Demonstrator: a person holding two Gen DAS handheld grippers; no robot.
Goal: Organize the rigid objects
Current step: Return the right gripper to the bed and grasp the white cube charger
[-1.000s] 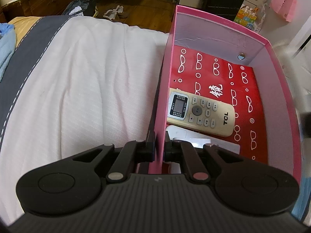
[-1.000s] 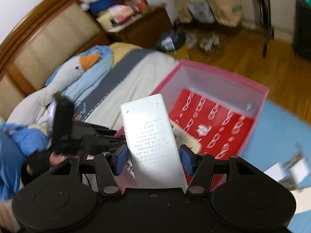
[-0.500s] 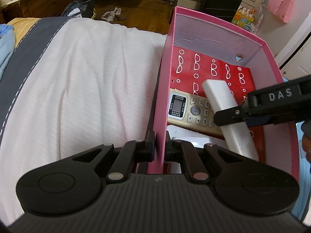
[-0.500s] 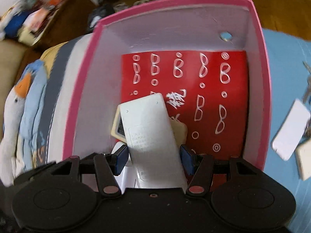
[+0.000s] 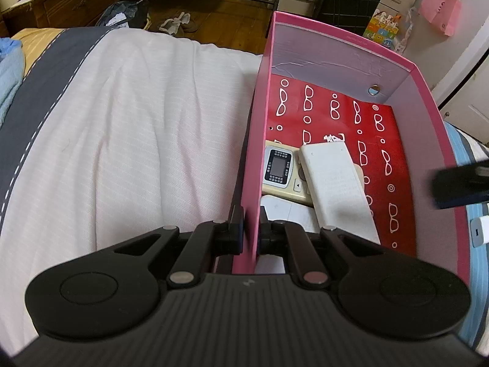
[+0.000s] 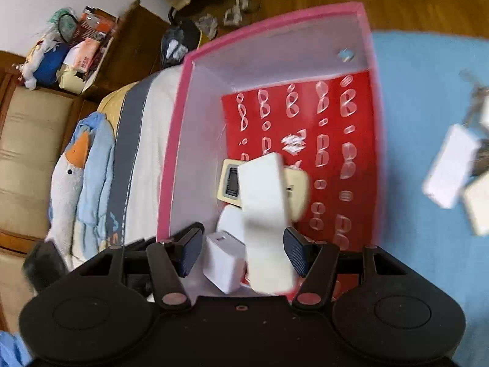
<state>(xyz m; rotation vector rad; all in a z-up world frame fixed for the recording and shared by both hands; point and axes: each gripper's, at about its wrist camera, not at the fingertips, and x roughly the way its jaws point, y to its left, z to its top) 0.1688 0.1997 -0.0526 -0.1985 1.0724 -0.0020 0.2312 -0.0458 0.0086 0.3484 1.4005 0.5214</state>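
Left wrist view shows the left tool (image 5: 251,229) pinched tight on the near side wall of the pink box (image 5: 434,140), and I think it holds the wall so the box stays put on the bed (image 5: 122,140) while things go in. Inside, a white remote (image 5: 336,189) lies face down on top of a beige remote (image 5: 279,172), with its far end toward 12 o'clock; a white card or flat piece (image 5: 284,211) peeks out under them at about 6 o'clock. Right wrist view shows the right tool (image 6: 241,249) over the near end of the box with its jaws spread wider than the white remote; the pads do not seem to press on it, so it looks let go. A small white charger block (image 6: 224,264) sits at the near end, toward 7 o'clock of the remote. More white things (image 6: 449,168) wait on the blue cloth outside the box at 3 o'clock. A second ago the white remote was up in the air in the right tool, not in the box, and the beige remote lay alone; now the white one rests in the box. The left tool has not changed.
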